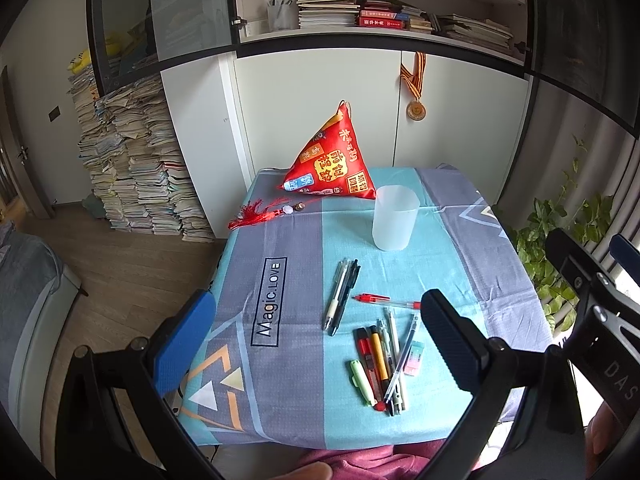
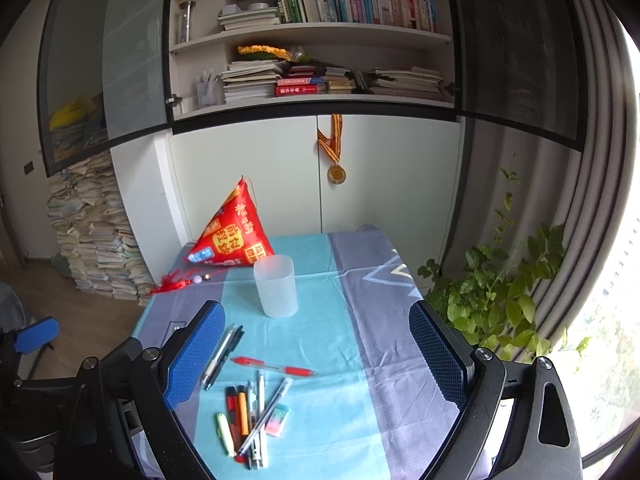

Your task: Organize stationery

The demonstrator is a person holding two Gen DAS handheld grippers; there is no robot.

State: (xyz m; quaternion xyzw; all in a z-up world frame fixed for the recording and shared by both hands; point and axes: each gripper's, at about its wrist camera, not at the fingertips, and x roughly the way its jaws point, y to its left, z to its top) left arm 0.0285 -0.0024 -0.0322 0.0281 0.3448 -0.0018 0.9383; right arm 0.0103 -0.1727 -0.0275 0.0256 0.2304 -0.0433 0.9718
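Our left gripper (image 1: 316, 344) hangs wide open, holding nothing. Moving right, two dark pens (image 1: 342, 294) lie beside each other, then the red pen (image 1: 386, 301) and the loose pile (image 1: 382, 364) near the table's front edge. The frosted cup (image 1: 395, 218) stands upright behind them. Our right gripper (image 2: 316, 356) hovers, spread and empty. We should pinch one pen mid-barrel and drop it in tip-down.

Cloth-covered table (image 1: 472, 264), frosted cup (image 1: 394, 218), scattered pens (image 1: 382, 360), eraser (image 1: 414, 356), red pouch (image 1: 332, 160)
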